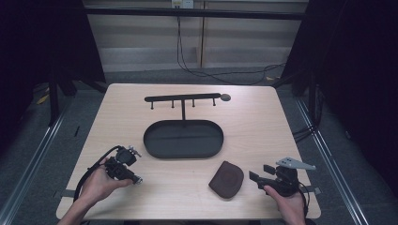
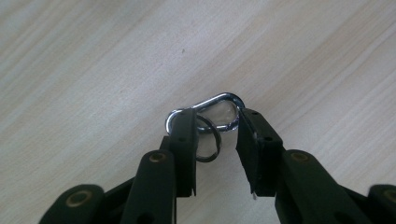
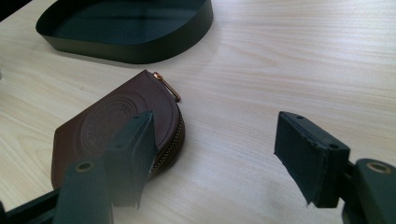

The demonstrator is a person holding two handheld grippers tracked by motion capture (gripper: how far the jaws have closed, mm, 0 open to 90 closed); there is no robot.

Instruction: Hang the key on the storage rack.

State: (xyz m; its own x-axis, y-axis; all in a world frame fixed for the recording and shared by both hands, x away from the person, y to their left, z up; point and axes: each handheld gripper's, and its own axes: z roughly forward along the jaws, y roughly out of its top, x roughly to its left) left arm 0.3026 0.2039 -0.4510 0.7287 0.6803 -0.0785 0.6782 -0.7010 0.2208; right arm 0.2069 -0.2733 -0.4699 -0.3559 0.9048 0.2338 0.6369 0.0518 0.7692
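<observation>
Your left gripper (image 2: pixel 215 140) has its jaws partly open astride a silver carabiner (image 2: pixel 211 111) with a key ring (image 2: pixel 208 144), lying flat on the surface (image 1: pixel 263 126); no grip is made yet. Your right gripper (image 3: pixel 219 154) stands wide open and empty beside the brown zip pouch (image 3: pixel 112 130), near the dark oval tray (image 1: pixel 183 139). Risk: the thin, smooth clip may skid from closing jaws.
</observation>
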